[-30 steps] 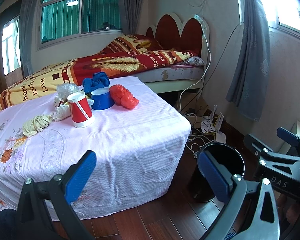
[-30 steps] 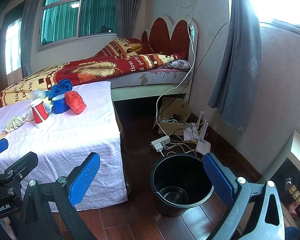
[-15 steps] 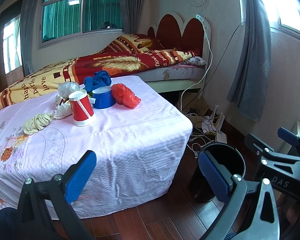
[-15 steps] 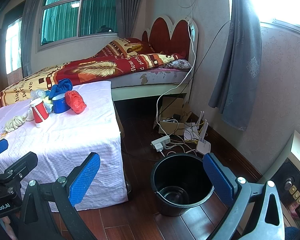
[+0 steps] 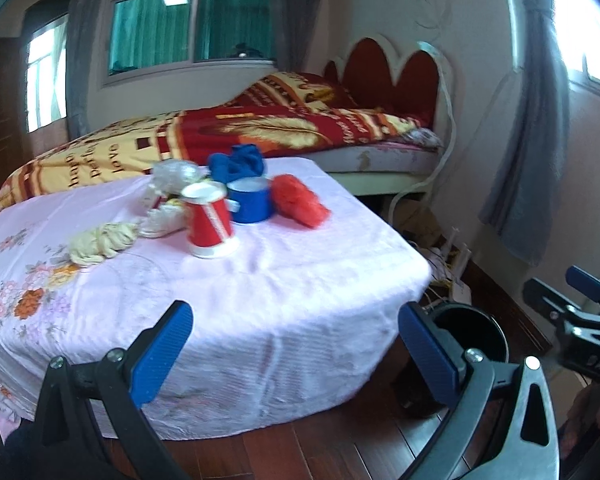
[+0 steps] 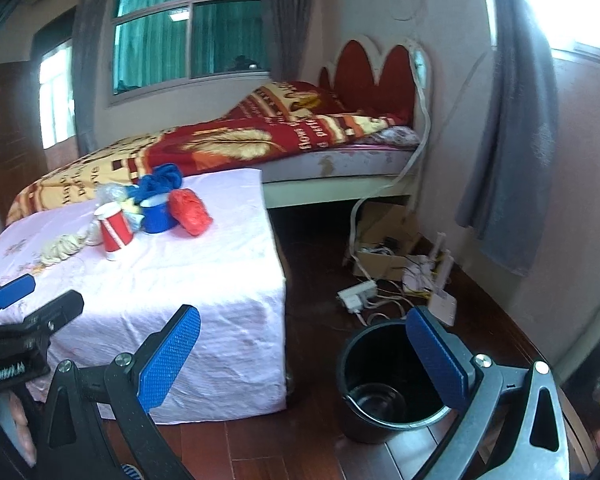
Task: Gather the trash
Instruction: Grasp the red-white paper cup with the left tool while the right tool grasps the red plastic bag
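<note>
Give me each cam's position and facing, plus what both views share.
Left wrist: on the left hand-held gripper, open, facing the table with its trash; the right hand-held gripper shows at right edge.
Right wrist: on the right hand-held gripper, open, lower right of the table, facing the bin on the floor; the left gripper and fingers show at left edge.
Shared: red cup, blue cup, red bag, bed, bin.

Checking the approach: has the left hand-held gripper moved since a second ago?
Yes. The left hand-held gripper has come forward: the red cup looms larger.
</note>
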`<state>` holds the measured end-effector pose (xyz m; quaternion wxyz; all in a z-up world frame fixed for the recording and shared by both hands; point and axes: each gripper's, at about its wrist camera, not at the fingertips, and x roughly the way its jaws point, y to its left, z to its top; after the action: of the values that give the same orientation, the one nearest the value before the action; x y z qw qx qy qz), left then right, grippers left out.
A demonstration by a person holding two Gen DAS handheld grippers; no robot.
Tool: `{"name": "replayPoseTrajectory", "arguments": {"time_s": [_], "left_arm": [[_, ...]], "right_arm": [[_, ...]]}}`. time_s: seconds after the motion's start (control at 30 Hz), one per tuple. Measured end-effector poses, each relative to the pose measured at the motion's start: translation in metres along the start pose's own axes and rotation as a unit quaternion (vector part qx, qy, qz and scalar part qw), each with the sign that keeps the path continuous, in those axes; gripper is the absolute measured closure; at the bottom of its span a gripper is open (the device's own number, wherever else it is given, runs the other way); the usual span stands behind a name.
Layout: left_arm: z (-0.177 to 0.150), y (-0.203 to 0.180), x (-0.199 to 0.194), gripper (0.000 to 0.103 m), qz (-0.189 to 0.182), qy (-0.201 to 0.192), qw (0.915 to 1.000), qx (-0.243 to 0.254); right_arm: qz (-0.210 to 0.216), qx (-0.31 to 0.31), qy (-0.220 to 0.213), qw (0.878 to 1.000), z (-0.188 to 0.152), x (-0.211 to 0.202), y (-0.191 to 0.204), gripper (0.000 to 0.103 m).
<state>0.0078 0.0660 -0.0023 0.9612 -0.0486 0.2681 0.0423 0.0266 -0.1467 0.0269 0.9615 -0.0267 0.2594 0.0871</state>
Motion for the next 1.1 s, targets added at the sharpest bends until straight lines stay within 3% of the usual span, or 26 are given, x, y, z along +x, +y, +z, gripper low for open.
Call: {"name": "replayPoseTrajectory", "arguments": {"time_s": [0.17,0.23,0.3,0.57,0.87,0.93,0.97,1.0,1.03,1.1], "left_arm": [[0.014,0.032,0.026,0.001,0.039,0.001,0.9992,-0.001],[0.021,0.046,0.04,0.002,0.052,-0.001,0.9986,-0.007],[0.027,0.055,0.056,0.004,0.057,0.003,0.9983,-0.014],[0.045,0.074,0.122,0.017,0.053,0.037,0.9973,-0.034],[0.058,0.087,0.171,0.017,0.045,0.068,0.9945,-0.065],[0.062,0.088,0.174,0.017,0.042,0.067,0.9945,-0.068],[0.064,0.089,0.176,0.018,0.042,0.067,0.9946,-0.068],[0.065,0.089,0.177,0.026,0.04,0.067,0.9945,-0.069],[0.066,0.09,0.18,0.041,0.033,0.071,0.9945,-0.07],[0.066,0.091,0.18,0.041,0.029,0.069,0.995,-0.067]], "right_arm": [[0.047,-0.006,0.009,0.999,0.02,0.029,0.018,0.002],[0.061,-0.017,0.014,0.998,0.03,0.05,0.03,0.009],[0.079,-0.024,0.027,0.996,0.039,0.078,0.042,0.023],[0.133,-0.081,0.067,0.986,0.069,0.181,0.094,0.04],[0.152,-0.123,0.127,0.972,0.086,0.267,0.132,0.041],[0.162,-0.119,0.136,0.97,0.088,0.278,0.134,0.05],[0.166,-0.117,0.141,0.969,0.088,0.282,0.134,0.06],[0.168,-0.116,0.144,0.968,0.089,0.284,0.135,0.067],[0.173,-0.113,0.144,0.968,0.089,0.286,0.135,0.07],[0.18,-0.106,0.141,0.968,0.089,0.283,0.133,0.079]]}}
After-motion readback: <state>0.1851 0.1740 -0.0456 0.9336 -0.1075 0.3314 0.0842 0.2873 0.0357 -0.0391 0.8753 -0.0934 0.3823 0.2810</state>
